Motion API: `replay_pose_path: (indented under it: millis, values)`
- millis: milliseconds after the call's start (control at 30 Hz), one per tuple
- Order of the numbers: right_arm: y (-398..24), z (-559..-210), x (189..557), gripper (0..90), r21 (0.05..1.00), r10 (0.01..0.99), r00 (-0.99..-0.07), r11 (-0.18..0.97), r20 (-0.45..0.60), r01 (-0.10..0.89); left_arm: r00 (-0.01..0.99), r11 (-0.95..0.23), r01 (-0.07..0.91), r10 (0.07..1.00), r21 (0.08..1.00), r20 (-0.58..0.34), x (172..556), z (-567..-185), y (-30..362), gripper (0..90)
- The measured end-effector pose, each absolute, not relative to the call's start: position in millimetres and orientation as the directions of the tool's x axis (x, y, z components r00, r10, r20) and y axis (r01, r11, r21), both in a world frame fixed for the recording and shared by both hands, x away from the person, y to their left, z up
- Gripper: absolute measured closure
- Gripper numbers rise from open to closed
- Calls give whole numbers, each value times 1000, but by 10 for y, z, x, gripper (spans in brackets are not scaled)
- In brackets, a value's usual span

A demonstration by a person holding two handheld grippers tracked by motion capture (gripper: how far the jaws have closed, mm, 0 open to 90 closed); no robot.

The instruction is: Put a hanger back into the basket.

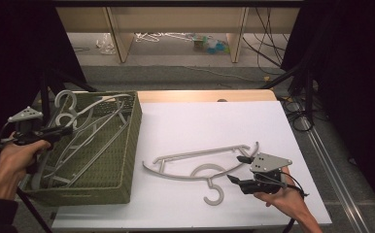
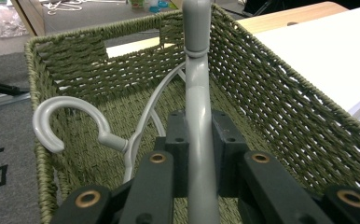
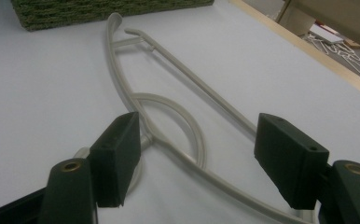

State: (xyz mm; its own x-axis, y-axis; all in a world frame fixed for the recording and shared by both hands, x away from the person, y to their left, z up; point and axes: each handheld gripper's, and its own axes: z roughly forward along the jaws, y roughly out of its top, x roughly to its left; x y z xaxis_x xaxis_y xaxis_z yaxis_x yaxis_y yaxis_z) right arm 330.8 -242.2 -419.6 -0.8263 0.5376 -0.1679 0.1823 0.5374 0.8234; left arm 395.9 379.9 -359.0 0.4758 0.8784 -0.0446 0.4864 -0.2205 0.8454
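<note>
Over the basket (image 1: 127, 145), left claw (image 2: 199, 135) grips hanger (image 2: 197, 93); right claw (image 3: 197, 158) gapes.

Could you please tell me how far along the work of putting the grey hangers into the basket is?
Partly done. At least one grey plastic hanger already lies in the green woven basket. The left tool is shut on another hanger over the basket. One grey hanger on the white table is left, and the right tool stands open around it, not gripping yet.
</note>
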Motion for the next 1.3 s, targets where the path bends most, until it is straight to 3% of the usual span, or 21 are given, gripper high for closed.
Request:
replay_pose_path:
  millis: [333,433,800,933,1167,1300]
  values:
    - [-2424,-4200,3311,298,823,539,-826,537,-165,186,514,-282,526,857,802,-37,4067,-3722,3733,788]
    - [-2420,-4202,3312,298,827,541,-824,532,-167,182,467,-225,592,878,774,-103,4072,-3797,3683,788]
    - [-2412,-4223,3315,298,824,538,-827,536,-166,183,407,-166,670,897,723,-172,4100,-4031,3718,785]
    - [-2410,-4222,3315,296,823,536,-828,538,-167,182,421,-243,679,902,692,-96,4122,-4082,3764,783]
    - [-2409,-4231,3313,294,822,538,-828,538,-161,190,371,-228,694,926,683,-68,4133,-4105,3772,746]
    - [-2411,-4226,3310,293,818,534,-830,542,-158,193,379,-272,643,925,716,12,4177,-4143,3801,703]
